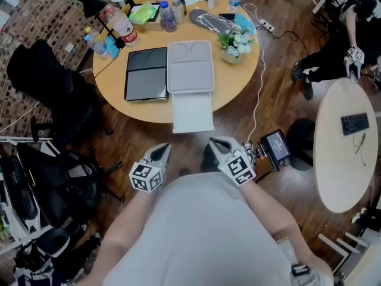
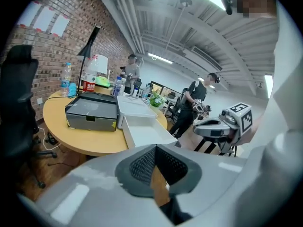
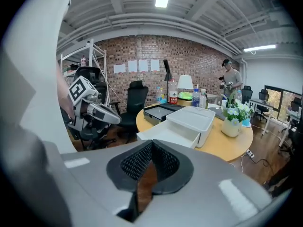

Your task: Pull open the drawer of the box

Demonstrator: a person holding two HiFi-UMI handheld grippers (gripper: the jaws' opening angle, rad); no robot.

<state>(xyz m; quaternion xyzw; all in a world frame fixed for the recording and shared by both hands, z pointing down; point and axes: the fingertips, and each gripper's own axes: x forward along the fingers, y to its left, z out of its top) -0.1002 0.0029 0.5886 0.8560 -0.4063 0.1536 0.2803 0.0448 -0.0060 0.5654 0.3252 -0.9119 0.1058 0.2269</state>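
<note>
A white box [image 1: 190,67] lies on the round wooden table [image 1: 119,103]. Its drawer [image 1: 192,113] stands pulled out, overhanging the table's near edge. Both grippers are held close to the person's body, short of the drawer and apart from it. My left gripper [image 1: 163,150] is shut with nothing between its jaws; my right gripper [image 1: 215,143] is shut and empty too. In the left gripper view the open drawer [image 2: 147,130] shows beyond the closed jaws, with the right gripper [image 2: 222,126] off to the side. The right gripper view shows the drawer [image 3: 173,137] and box [image 3: 195,117] ahead.
A black box [image 1: 146,74] sits left of the white one. Bottles [image 1: 122,24], a flower pot [image 1: 233,43] and papers crowd the table's far side. Black chairs [image 1: 41,82] stand left, a white table [image 1: 348,142] and a person [image 1: 333,46] right, a small screen [image 1: 275,148] near my right gripper.
</note>
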